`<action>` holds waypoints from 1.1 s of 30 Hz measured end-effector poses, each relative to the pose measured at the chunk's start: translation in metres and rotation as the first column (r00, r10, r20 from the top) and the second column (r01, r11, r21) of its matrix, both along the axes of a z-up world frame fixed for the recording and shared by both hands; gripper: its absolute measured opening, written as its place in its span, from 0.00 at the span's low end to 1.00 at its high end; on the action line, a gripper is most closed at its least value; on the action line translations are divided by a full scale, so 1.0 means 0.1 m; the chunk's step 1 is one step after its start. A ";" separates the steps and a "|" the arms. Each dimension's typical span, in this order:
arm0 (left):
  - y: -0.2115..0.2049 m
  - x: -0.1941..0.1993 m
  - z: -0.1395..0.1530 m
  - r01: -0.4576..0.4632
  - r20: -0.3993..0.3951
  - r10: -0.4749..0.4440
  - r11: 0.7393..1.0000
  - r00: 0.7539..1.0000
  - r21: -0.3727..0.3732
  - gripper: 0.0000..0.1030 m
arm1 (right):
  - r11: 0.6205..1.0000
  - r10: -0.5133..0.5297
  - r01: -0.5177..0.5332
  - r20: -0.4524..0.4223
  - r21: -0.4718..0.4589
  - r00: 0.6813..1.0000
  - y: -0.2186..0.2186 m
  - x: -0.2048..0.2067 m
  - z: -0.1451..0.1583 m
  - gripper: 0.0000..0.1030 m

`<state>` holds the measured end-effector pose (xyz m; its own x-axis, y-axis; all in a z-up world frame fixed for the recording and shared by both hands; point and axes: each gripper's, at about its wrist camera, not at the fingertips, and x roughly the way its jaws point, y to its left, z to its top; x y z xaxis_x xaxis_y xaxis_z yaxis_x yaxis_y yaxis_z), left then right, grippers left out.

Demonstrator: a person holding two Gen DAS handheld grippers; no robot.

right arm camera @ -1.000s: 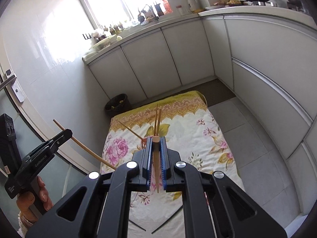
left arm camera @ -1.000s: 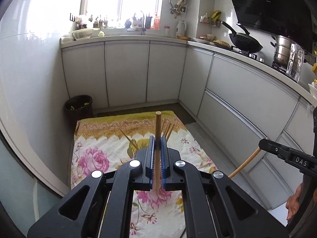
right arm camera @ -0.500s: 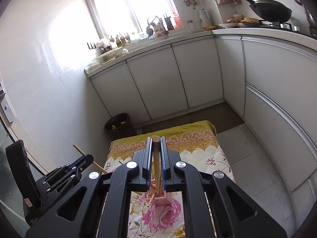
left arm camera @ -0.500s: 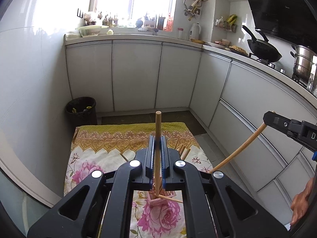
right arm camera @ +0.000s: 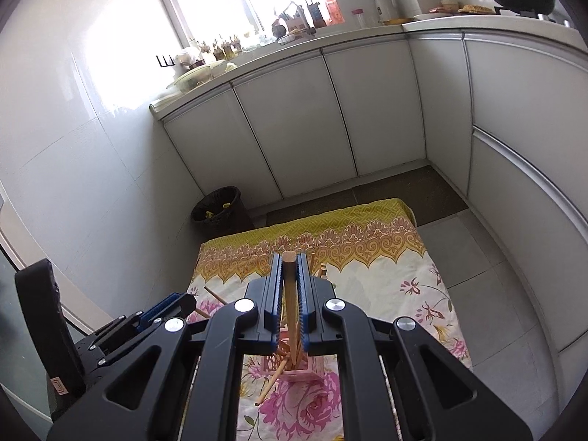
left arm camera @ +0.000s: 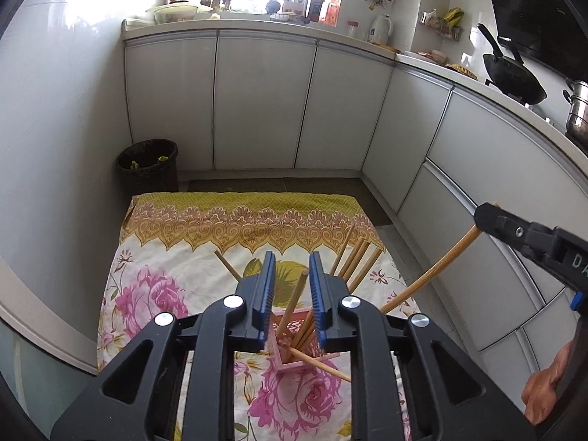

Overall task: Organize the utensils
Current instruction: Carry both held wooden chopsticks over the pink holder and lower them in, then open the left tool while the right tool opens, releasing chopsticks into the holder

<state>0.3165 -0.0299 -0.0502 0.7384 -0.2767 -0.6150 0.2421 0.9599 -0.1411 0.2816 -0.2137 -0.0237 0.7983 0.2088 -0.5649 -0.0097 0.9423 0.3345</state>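
Note:
A pink openwork holder (left arm camera: 292,354) stands on a floral cloth (left arm camera: 154,286) on the floor, with several wooden chopsticks in it. My left gripper (left arm camera: 290,268) is open above it; a chopstick (left arm camera: 294,303) leans loose between its blue pads, lower end in the holder. My right gripper (right arm camera: 290,261) is shut on a wooden chopstick (right arm camera: 290,305) that points down into the holder (right arm camera: 294,365). In the left wrist view the right gripper (left arm camera: 529,242) enters from the right with its chopstick (left arm camera: 433,270) slanting down to the holder.
More chopsticks (left arm camera: 354,261) lean out of the holder to the far right. A black bin (left arm camera: 147,165) stands beyond the cloth by the white cabinets (left arm camera: 264,103). A wok (left arm camera: 514,77) sits on the right counter. Grey floor tiles (right arm camera: 488,257) lie right of the cloth.
My left gripper has opened and let go of its chopstick, which now rests in the holder. Both grippers have come lower over the holder; the right one still grips its chopstick.

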 end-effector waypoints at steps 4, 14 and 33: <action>0.08 -0.05 0.15 -0.017 0.036 0.019 0.999 0.999 -0.046 0.38 | 1.000 0.003 -0.004 -0.007 -0.006 1.000 0.07 0.03 -0.04 0.08; 0.32 -0.21 0.36 -0.084 0.109 0.090 0.995 0.990 -0.061 0.49 | 0.999 0.028 -0.029 -0.047 -0.025 0.998 0.32 0.14 -0.28 0.08; 0.60 -0.47 0.43 -0.116 0.111 0.124 0.990 0.986 -0.074 0.54 | 1.000 -0.014 0.014 -0.020 -0.006 1.000 0.29 -0.10 -0.04 0.51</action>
<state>0.2693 0.0303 -0.0075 0.8338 -0.2194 -0.5067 0.1441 0.9723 -0.1838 0.2716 -0.1842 -0.0282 0.7899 0.1940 -0.5817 0.0104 0.9442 0.3291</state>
